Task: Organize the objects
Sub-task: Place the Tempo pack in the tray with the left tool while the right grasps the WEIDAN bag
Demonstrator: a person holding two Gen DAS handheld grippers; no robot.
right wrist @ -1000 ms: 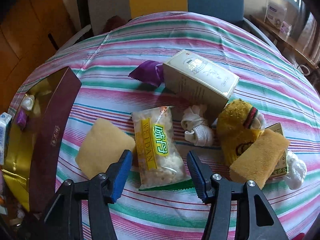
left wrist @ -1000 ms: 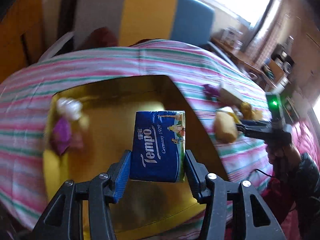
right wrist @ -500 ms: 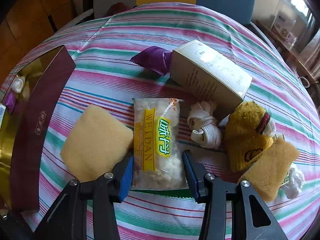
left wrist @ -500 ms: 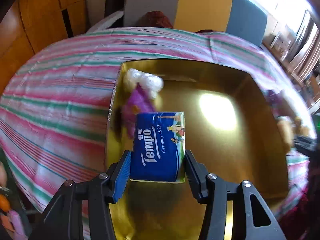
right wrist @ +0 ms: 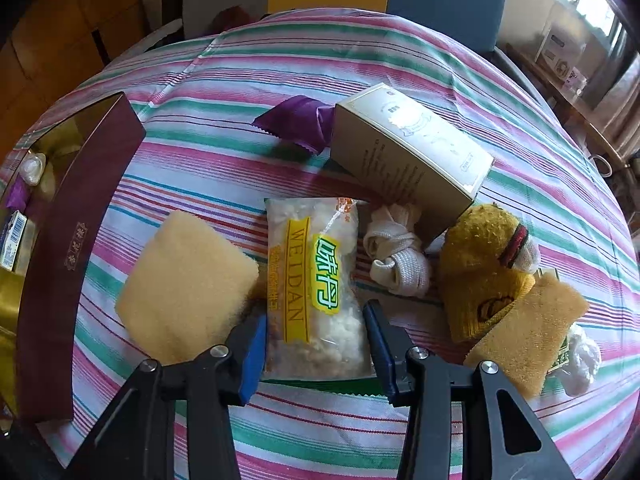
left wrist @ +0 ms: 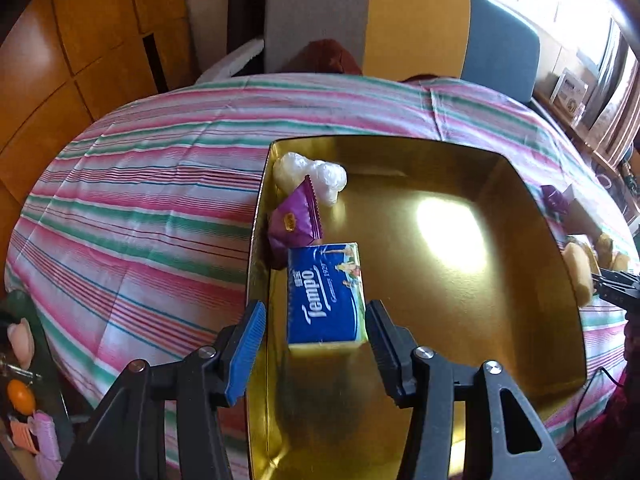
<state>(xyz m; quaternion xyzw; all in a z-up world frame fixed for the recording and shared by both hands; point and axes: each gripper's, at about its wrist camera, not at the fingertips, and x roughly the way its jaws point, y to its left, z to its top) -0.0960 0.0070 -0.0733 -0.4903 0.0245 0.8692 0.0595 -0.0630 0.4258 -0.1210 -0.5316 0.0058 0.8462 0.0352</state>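
Your left tongs have let go of the Tempo tissue pack, now lying in the gold box beside two wrapped items; your right tongs stand apart around the Weidan snack bag, with sponges, socks and a carton left on the counter

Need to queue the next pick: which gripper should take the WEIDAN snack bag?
Right. The right gripper is open, astride the WEIDAN snack bag. The left gripper is open over the gold box, beside the Tempo pack.
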